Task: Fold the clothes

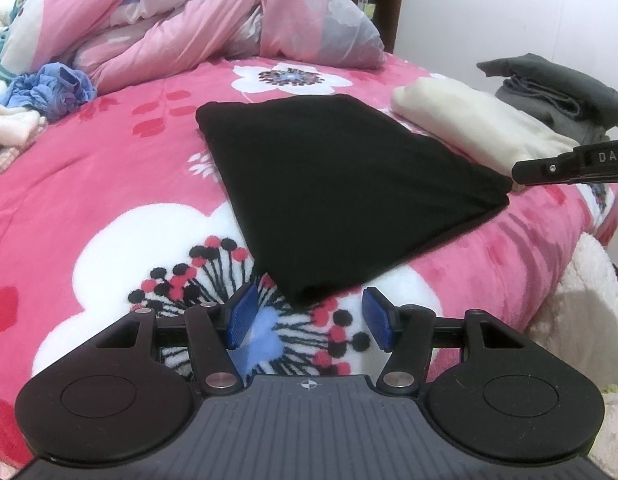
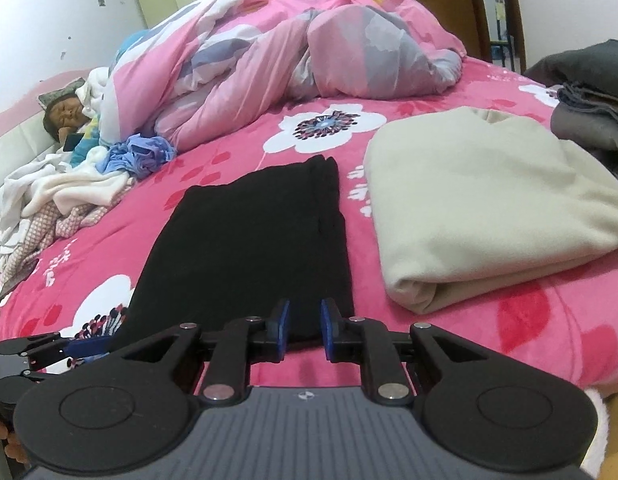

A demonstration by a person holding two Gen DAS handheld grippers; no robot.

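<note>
**A:** Left wrist view is showing the black garment [image 1: 341, 196] lying folded flat on the pink floral blanket [image 1: 89, 168], dead centre, with its near corner pointing at six o'clock.

**B:** And the left gripper [image 1: 307, 318]?

**A:** It is hovering just short of that corner, jaws standing fairly wide, nothing between the blue pads [image 1: 241, 316].

**B:** The right gripper [image 2: 303, 322] is sitting at the garment's near edge, jaws narrow but parted. I cannot tell whether cloth is lying between them; the pads are not looking pressed on anything.

**A:** So I am judging the folding of this piece as finishing, or nearly so.

**B:** The cream garment [image 2: 489, 208] is lying folded at about two o'clock from the black one, just beside it, and the grey clothes [image 2: 589, 92] are stacked beyond that.

**A:** At ten o'clock, well apart, the unfolded heap [image 2: 69, 192] is waiting beside the quilt [image 2: 289, 48]. Someone is lying there too.

**B:** Next, I am guessing, is shifting the black piece to the stack, or reaching for that heap.
</note>
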